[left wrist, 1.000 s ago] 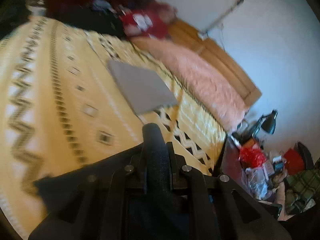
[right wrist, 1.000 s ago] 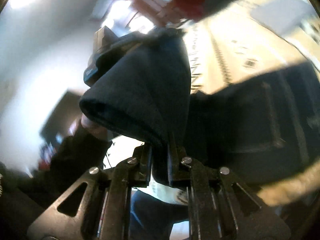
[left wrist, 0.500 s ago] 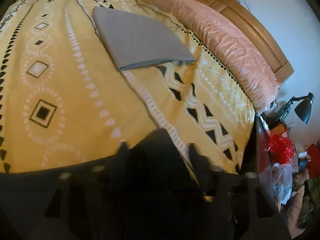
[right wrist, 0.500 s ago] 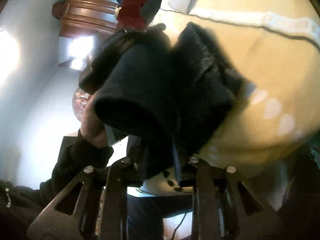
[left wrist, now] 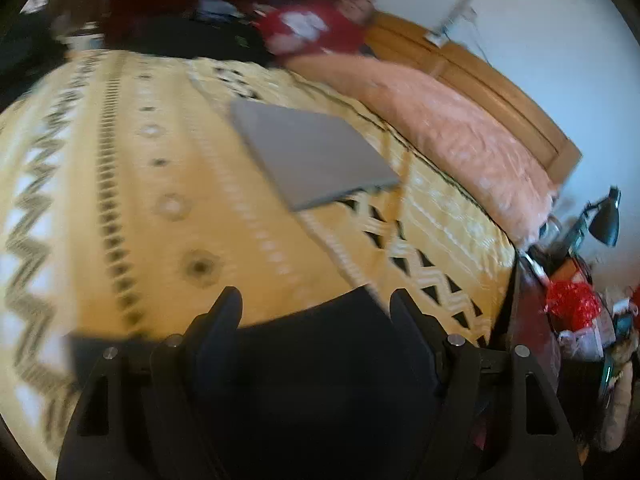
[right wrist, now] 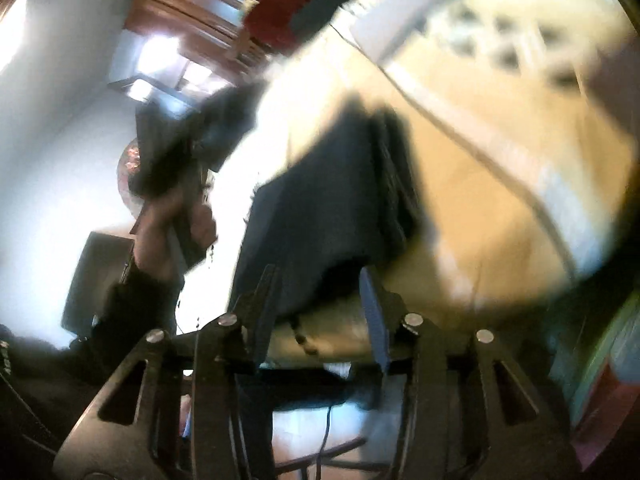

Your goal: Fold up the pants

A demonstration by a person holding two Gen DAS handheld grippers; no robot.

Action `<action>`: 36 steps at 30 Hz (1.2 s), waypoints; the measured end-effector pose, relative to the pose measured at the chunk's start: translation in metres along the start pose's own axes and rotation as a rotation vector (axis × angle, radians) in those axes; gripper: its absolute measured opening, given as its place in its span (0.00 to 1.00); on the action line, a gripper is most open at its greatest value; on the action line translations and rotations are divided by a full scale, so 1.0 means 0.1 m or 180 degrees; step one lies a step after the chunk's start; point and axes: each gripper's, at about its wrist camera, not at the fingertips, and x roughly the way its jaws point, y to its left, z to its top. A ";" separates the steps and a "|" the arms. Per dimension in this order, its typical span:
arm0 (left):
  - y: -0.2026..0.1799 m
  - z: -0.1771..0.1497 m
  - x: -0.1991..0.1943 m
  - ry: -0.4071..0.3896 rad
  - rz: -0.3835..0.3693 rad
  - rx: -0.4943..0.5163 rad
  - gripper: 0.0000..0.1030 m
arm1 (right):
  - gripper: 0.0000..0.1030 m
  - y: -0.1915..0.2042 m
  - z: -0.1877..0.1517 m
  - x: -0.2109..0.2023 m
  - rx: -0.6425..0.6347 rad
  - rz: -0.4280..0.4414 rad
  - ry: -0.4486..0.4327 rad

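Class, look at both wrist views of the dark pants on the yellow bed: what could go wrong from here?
1. Both claws are opening, so the dark folded pants, lying at the edge of the yellow patterned bedspread, may slide off.
2. Fabric sits between the left claw fingers and between the right claw fingers; pulling away could snag it and undo the fold.

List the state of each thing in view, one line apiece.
Dark pants: folded, lying on the bed's edge.
Left gripper: jaws opening, pants between them, not pinched.
Right gripper: jaws opening, pads off the pants.
Grey garment: folded flat on the bedspread.
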 end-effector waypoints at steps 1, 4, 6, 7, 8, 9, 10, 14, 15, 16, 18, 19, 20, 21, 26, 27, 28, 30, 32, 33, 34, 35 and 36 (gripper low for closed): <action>0.15 -0.09 -0.16 -0.0052 0.0053 -0.0076 0.75 | 0.41 0.04 0.12 0.03 -0.0071 -0.0018 -0.0021; 0.53 -0.33 -0.41 -0.0048 0.0173 -0.0326 0.75 | 0.39 0.12 0.58 0.39 -0.0401 -0.0188 0.0005; 0.72 -0.49 -0.50 0.0000 0.0243 -0.0481 0.75 | 0.37 0.07 0.84 0.73 -0.0481 -0.0283 0.0122; 0.79 -0.56 -0.53 0.0020 0.0276 -0.0516 0.75 | 0.37 0.02 0.92 0.88 -0.0495 -0.0371 0.0179; 0.85 -0.62 -0.56 0.0033 0.0303 -0.0548 0.75 | 0.37 -0.04 0.99 1.03 -0.0500 -0.0420 0.0272; 0.91 -0.68 -0.60 0.0037 0.0308 -0.0586 0.75 | 0.37 -0.09 1.00 1.09 -0.0511 -0.0545 0.0328; 0.95 -0.72 -0.62 0.0045 0.0293 -0.0613 0.75 | 0.37 -0.12 1.01 1.15 -0.0534 -0.0647 0.0350; 1.06 -0.84 -0.60 0.0085 0.0290 -0.0674 0.75 | 0.37 -0.12 1.00 1.25 -0.0582 -0.0667 0.0496; 1.07 -0.86 -0.57 0.0096 0.0270 -0.0706 0.75 | 0.36 -0.11 1.02 1.29 -0.0604 -0.0668 0.0534; 1.08 -0.86 -0.54 0.0097 0.0244 -0.0723 0.75 | 0.35 -0.11 1.02 1.32 -0.0606 -0.0667 0.0557; 1.05 -0.86 -0.50 0.0081 0.0217 -0.0735 0.75 | 0.17 -0.14 1.01 1.31 -0.0538 -0.0651 0.0556; 1.04 -0.86 -0.50 0.0066 0.0196 -0.0738 0.75 | 0.10 -0.14 1.03 1.27 -0.0502 -0.0572 0.0492; 1.03 -0.85 -0.50 0.0053 0.0181 -0.0729 0.75 | 0.09 -0.13 1.05 1.24 -0.0498 -0.0526 0.0444; 1.01 -0.83 -0.49 0.0044 0.0167 -0.0701 0.75 | 0.09 -0.07 1.01 1.15 -0.0540 -0.0512 0.0361; 1.07 -0.83 -0.40 0.0092 0.0213 -0.0666 0.75 | 0.10 -0.27 0.94 1.10 -0.0378 -0.0533 0.0296; 1.10 -0.84 -0.38 0.0128 0.0250 -0.0690 0.75 | 0.11 -0.33 0.93 1.13 -0.0355 -0.0534 0.0295; 1.12 -0.86 -0.37 0.0155 0.0250 -0.0717 0.75 | 0.15 -0.35 0.92 1.14 -0.0359 -0.0527 0.0296; 1.13 -0.90 -0.38 0.0205 0.0202 -0.0740 0.75 | 0.21 -0.40 0.93 1.13 -0.0343 -0.0492 0.0331; 1.12 -0.94 -0.42 0.0253 0.0128 -0.0683 0.75 | 0.31 -0.33 0.95 1.00 -0.0465 -0.0574 0.0313; 1.12 -0.97 -0.43 0.0273 0.0096 -0.0673 0.75 | 0.51 -0.31 0.95 0.94 -0.0500 -0.0613 0.0312; 1.14 -1.00 -0.44 0.0296 0.0045 -0.0692 0.75 | 0.65 -0.33 0.95 0.89 -0.0472 -0.0587 0.0320; 1.18 -1.04 -0.44 0.0329 -0.0016 -0.0740 0.75 | 0.65 -0.37 0.93 0.86 -0.0366 -0.0509 0.0359; 1.23 -1.09 -0.44 0.0363 -0.0058 -0.0796 0.75 | 0.65 -0.44 0.91 0.87 -0.0248 -0.0420 0.0439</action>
